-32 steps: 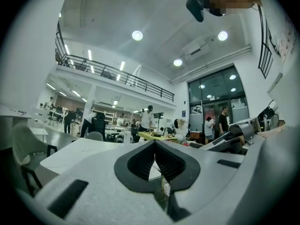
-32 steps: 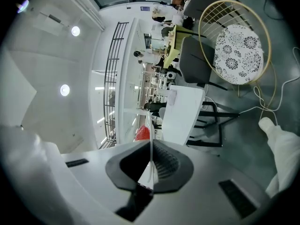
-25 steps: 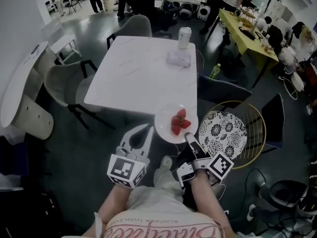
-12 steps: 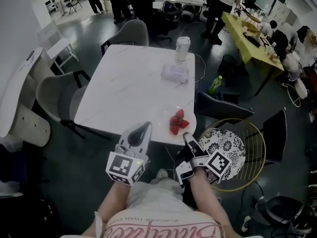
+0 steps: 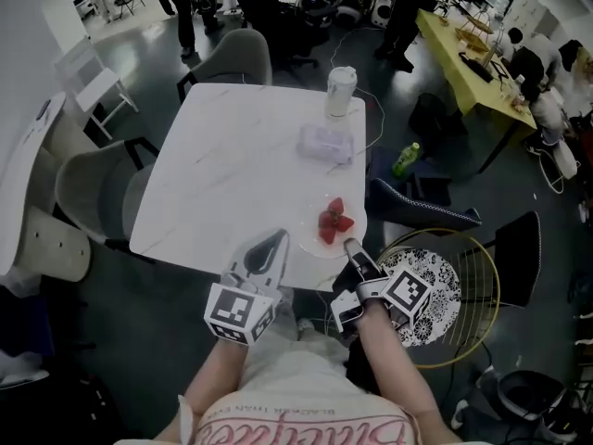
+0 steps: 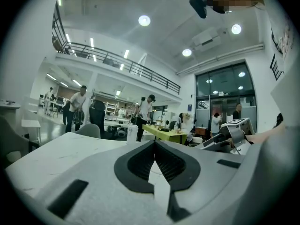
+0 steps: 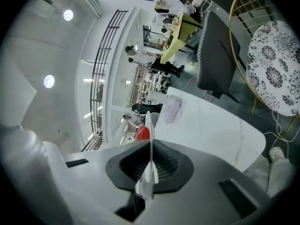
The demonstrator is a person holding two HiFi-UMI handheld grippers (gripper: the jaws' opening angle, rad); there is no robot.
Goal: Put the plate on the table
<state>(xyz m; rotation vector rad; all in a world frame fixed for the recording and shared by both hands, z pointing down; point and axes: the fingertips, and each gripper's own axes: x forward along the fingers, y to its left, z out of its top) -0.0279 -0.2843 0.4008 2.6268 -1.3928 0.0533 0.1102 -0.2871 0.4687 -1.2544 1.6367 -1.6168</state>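
Observation:
A white plate [image 5: 320, 241] with red strawberries [image 5: 334, 222] lies at the near right corner of the white marble table [image 5: 232, 174], low over or on its top; I cannot tell which. My right gripper [image 5: 351, 246] is shut on the plate's near rim. In the right gripper view the plate [image 7: 149, 123] shows edge-on between the jaws of the right gripper [image 7: 150, 146], with a strawberry [image 7: 143, 133] beside it. My left gripper [image 5: 279, 237] is shut and holds nothing, its tips over the table's front edge. The left gripper view shows that left gripper [image 6: 154, 142] with its jaws together.
A lidded cup [image 5: 340, 90] and a white packet [image 5: 326, 144] sit on the table's far right side. Grey chairs [image 5: 93, 193] stand at the left and far side. A dark chair [image 5: 422, 213] and a gold-framed patterned stool [image 5: 435, 281] are at the right. A green bottle [image 5: 405, 158] stands on the floor.
Both grippers moved forward toward the table. The plate, held off the table's near edge a second ago, is now over the table's near right corner.

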